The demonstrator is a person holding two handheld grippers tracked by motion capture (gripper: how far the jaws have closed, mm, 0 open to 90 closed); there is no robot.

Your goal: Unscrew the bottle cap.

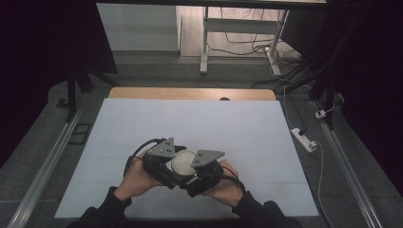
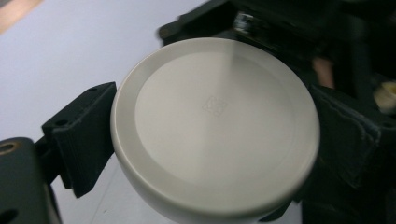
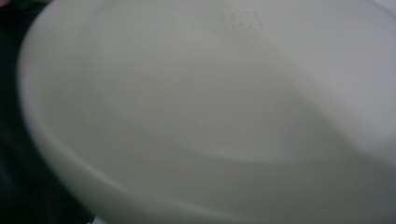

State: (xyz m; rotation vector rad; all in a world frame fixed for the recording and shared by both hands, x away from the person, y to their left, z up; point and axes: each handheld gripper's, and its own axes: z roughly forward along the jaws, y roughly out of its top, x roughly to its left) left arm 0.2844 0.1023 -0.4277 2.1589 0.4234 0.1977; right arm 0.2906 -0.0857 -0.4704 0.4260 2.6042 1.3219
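White plastic lid (image 2: 215,126) sits low over the table (image 1: 190,123) between both hands, the left gripper (image 1: 164,159) clamped across its rim, the right gripper (image 1: 204,166) equally near, its grip unclear.

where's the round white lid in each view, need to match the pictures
High view: the round white lid sits low and centre, between the left gripper and right gripper.
Left gripper view: it is at the centre, clamped between black fingers.
Right gripper view: it is very close and blurred.
Shared landmark: the small square embossed mark on the lid's face, at the top in the right gripper view.
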